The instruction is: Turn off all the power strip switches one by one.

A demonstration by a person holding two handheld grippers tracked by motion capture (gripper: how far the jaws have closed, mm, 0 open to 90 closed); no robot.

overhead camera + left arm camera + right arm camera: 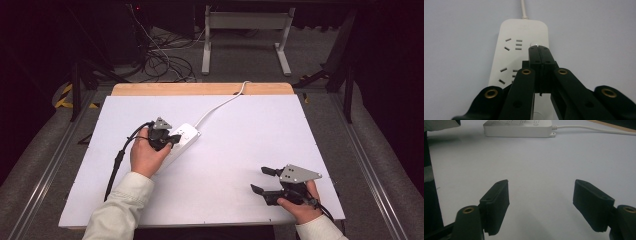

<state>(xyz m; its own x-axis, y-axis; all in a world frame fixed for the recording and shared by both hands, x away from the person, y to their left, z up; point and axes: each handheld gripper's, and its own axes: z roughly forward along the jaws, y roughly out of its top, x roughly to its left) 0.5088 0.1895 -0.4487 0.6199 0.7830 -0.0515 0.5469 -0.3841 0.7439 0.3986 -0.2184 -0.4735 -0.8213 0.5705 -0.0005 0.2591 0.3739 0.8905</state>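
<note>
A white power strip (181,140) lies on the white table top, its white cable (220,105) running to the far edge. My left gripper (174,138) is shut, held over the strip. In the left gripper view its closed fingertips (538,50) sit at the small round button (534,45) near the cable end of the power strip (511,50), beside the sockets; whether they press it I cannot tell. My right gripper (262,179) rests open near the front right of the table. Its jaws (541,205) stand wide apart over bare table, with the power strip (519,127) far ahead.
The white board (250,140) lies on a wooden table whose edge shows at the back (200,89). A black cable (117,165) trails from the left gripper towards the table's front left. Beyond the table stand a white frame (245,35) and loose cables on the floor (160,60).
</note>
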